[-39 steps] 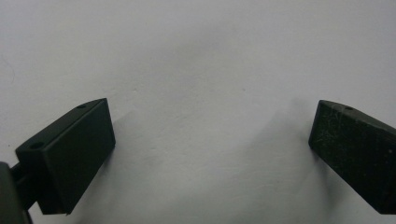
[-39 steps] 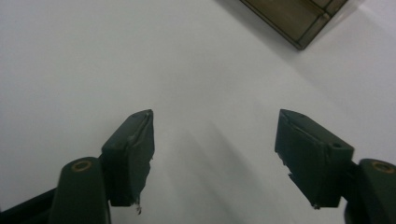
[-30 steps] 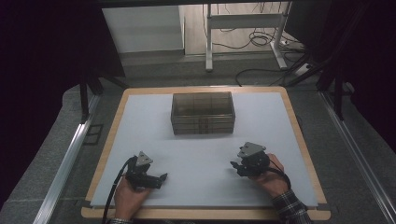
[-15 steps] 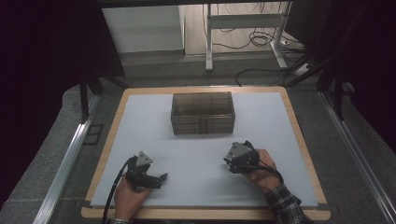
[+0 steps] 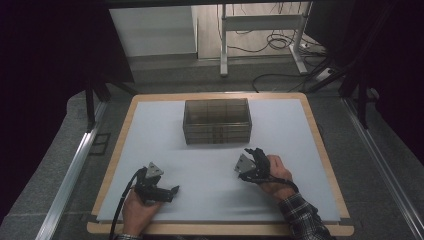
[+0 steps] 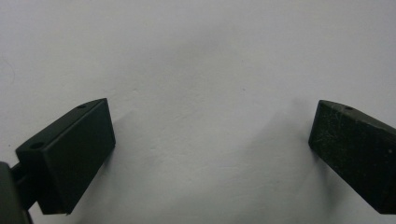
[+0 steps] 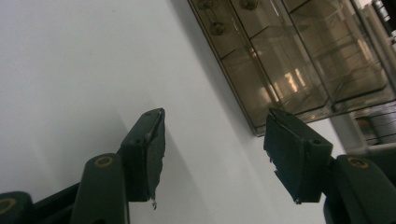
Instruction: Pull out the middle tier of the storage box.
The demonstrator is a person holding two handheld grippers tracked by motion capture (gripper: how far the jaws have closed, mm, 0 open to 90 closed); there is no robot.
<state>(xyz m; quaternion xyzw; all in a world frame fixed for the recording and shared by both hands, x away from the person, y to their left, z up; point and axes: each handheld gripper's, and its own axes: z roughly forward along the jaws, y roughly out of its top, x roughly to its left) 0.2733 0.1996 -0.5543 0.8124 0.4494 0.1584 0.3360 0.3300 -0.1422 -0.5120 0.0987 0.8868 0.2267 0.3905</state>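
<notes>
A smoky see-through box with drawers stands at the back middle of the white mat. My left gripper rests low at the mat's front left and points right. Its jaws are open over bare mat. My right gripper is held just in front of the box's right corner, tilted toward it. Its jaws have just been closing a little. They are still open, with nothing between them. The box shows beyond them, apart from both fingertips.
A wooden table border frames the mat. Metal rails run along both sides of the table. Beyond the far edge are a desk frame and loose cables on the floor.
The right hand and its gripper have shifted left across the mat toward the front of the box and turned. The left gripper has stayed in place.
</notes>
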